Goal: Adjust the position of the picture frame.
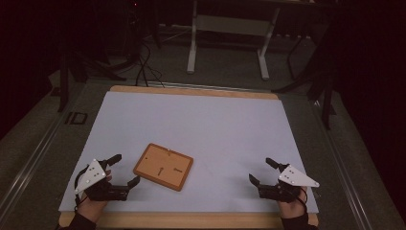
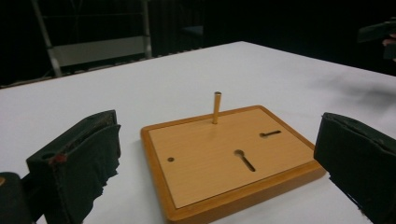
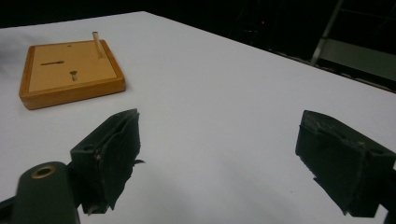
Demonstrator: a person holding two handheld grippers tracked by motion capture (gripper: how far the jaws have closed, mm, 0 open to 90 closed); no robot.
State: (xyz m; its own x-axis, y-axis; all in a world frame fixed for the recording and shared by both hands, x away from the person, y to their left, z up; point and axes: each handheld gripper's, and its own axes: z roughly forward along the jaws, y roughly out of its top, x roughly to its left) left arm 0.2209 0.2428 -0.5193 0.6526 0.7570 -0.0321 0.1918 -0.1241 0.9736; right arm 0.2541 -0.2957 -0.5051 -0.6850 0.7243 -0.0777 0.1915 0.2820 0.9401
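A flat wooden board lies on the white table top, near the front left. One thin upright peg stands near its far edge, and two keyhole slots are cut in its face. My left gripper rests just left of the board, open, its jaws wide apart and facing the board with nothing between them. My right gripper sits at the front right, open and empty, well clear of the board. Both of its black pads hover over bare white surface.
The white sheet covers a wooden table with its edge showing at the front. Metal rails run along both sides. White legs of a desk frame and loose cables stand on the dark floor beyond the far edge.
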